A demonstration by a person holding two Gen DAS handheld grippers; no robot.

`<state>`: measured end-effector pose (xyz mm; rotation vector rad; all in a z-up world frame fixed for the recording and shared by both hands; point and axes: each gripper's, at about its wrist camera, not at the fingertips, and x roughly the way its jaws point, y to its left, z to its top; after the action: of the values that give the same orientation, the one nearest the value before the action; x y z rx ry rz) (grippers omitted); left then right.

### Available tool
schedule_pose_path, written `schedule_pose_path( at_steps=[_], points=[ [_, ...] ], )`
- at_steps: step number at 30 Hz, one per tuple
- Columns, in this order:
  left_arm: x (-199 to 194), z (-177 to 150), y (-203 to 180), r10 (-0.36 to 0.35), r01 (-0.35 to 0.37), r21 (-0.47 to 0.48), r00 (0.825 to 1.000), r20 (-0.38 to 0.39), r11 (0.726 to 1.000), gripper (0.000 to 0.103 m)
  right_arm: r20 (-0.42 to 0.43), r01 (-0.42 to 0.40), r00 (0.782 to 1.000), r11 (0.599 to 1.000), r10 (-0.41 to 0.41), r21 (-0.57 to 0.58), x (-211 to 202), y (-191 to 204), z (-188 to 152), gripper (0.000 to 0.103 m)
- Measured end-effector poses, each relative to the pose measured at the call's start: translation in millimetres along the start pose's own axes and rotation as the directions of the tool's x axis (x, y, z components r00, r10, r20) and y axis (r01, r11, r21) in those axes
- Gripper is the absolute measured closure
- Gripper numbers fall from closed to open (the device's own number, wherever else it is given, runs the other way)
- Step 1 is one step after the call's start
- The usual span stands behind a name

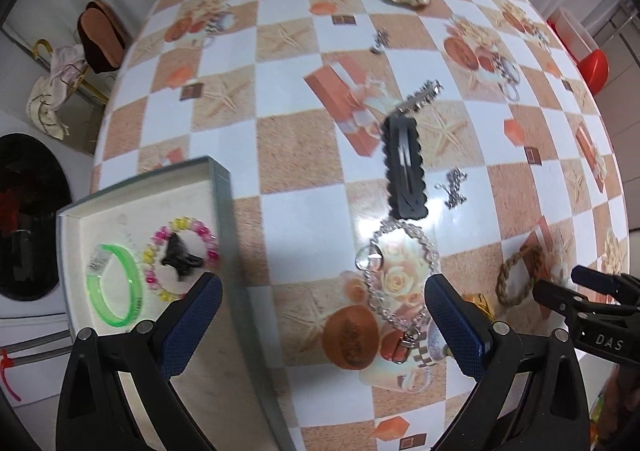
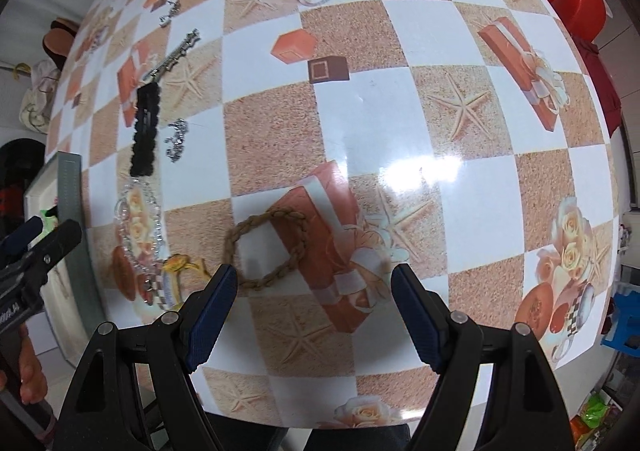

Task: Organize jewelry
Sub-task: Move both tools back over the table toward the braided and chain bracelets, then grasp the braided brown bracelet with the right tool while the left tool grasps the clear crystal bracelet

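The braided rope bracelet (image 2: pixel 267 249), a coarse tan loop, lay flat on the glossy checkered table (image 2: pixel 400 111) just ahead of the right gripper (image 2: pixel 314 305), whose blue-padded jaws stood apart and empty, nearer to it than the likewise parted left gripper (image 1: pixel 322 321) above a clear-bead chain (image 1: pixel 394 275).

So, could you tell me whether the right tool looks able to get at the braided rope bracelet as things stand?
Probably yes. The right tool is open just above the braided rope bracelet, which lies flat on the tablecloth with nothing on it. The gold piece beside it lies apart, clear of the way.
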<state>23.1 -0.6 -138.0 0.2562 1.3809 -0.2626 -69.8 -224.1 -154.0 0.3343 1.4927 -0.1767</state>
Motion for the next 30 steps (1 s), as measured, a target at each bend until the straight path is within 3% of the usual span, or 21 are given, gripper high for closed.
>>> schedule_pose_path(
  at_steps=[2, 9, 10, 12, 17, 22, 26, 29, 30],
  points=[
    [4.5, -1.2, -2.9, 0.006, -0.006, 0.004, 1.000, -0.008, 1.000, 0.009, 0.001, 0.017, 1.000, 1.000, -0.017, -0.011, 4.0, 0.9, 1.7, 0.021],
    [24.4, -5.4, -12.0, 0.000, 0.001, 0.014, 0.999, -0.052, 1.000, 0.011, 0.011, 0.080, 0.997, 0.994, -0.079, -0.076, 19.0, 11.5, 12.8, 0.023],
    [27.2, -6.0, -12.5, -0.003, 0.004, 0.013, 0.999, -0.054, 1.000, 0.019, 0.016, 0.089, 0.996, 0.993, -0.088, -0.084, 20.3, 12.4, 13.9, 0.023],
    [36.4, -7.8, -12.9, -0.001, 0.002, 0.011, 0.997, -0.081, 1.000, 0.023, 0.029, 0.108, 0.994, 0.988, -0.106, -0.107, 22.1, 16.7, 16.0, 0.024],
    [50.3, -11.8, -10.4, -0.005, 0.005, -0.008, 0.995, -0.104, 1.000, 0.023, 0.067, 0.159, 0.987, 0.971, -0.149, -0.181, 26.4, 33.6, 18.2, 0.026],
    [52.1, -12.2, -15.2, -0.024, 0.023, -0.012, 0.996, -0.091, 1.000, 0.023, 0.094, 0.158, 0.986, 0.962, -0.140, -0.223, 27.8, 42.9, 21.8, 0.029],
    [52.4, -10.4, -20.4, -0.037, 0.036, -0.011, 0.995, -0.089, 0.999, 0.027, 0.097, 0.151, 0.987, 0.958, -0.131, -0.243, 26.7, 48.8, 24.0, 0.042],
    [46.9, -8.8, -33.7, -0.043, 0.043, 0.005, 0.996, -0.084, 0.999, 0.038, 0.099, 0.147, 0.987, 0.955, -0.126, -0.256, 23.2, 57.4, 20.9, 0.059],
    [45.7, -8.6, -37.6, -0.044, 0.045, 0.014, 0.996, -0.079, 0.999, 0.047, 0.099, 0.146, 0.987, 0.955, -0.124, -0.258, 22.7, 58.8, 22.3, 0.067]
  ],
)
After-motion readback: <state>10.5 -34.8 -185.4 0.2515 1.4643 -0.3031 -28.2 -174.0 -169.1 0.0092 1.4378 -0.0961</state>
